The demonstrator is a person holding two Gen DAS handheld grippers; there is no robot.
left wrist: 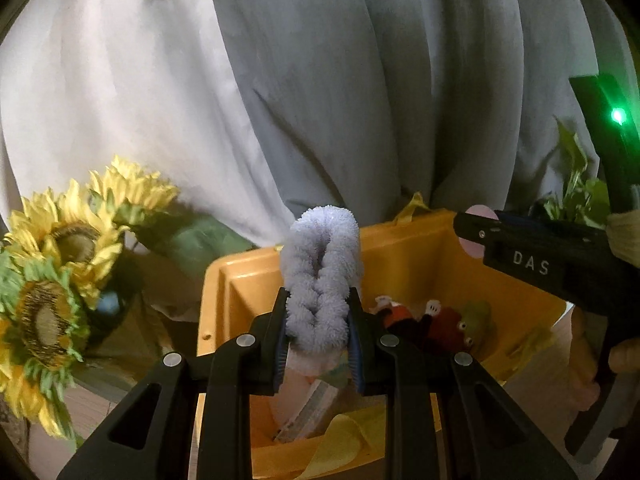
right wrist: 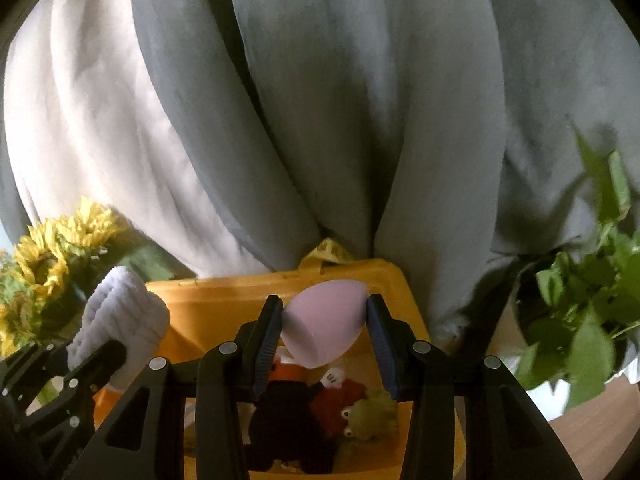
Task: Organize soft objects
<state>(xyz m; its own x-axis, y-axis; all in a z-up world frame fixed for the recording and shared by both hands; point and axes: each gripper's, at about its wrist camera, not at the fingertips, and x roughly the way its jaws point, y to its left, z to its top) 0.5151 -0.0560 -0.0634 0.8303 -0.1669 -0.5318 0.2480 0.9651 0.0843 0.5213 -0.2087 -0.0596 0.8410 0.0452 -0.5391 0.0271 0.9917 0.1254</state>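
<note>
My left gripper (left wrist: 319, 332) is shut on a fluffy pale-blue chenille scrunchie (left wrist: 320, 276) and holds it above the yellow bin (left wrist: 224, 280). The scrunchie also shows in the right wrist view (right wrist: 120, 312). My right gripper (right wrist: 325, 332) is shut on a pink egg-shaped sponge (right wrist: 324, 322) above the same bin (right wrist: 224, 304). Inside the bin lie small plush toys: an orange and black one (right wrist: 288, 372), a red one (right wrist: 340, 398) and a green frog (right wrist: 368, 420). The right gripper body appears at the right of the left wrist view (left wrist: 532, 256).
Artificial sunflowers (left wrist: 60, 256) stand left of the bin. A leafy green plant (right wrist: 580, 320) stands to its right. Grey and white curtains (right wrist: 320, 120) hang behind. Yellow ribbon (left wrist: 344, 436) and a packet (left wrist: 316, 400) lie in the bin.
</note>
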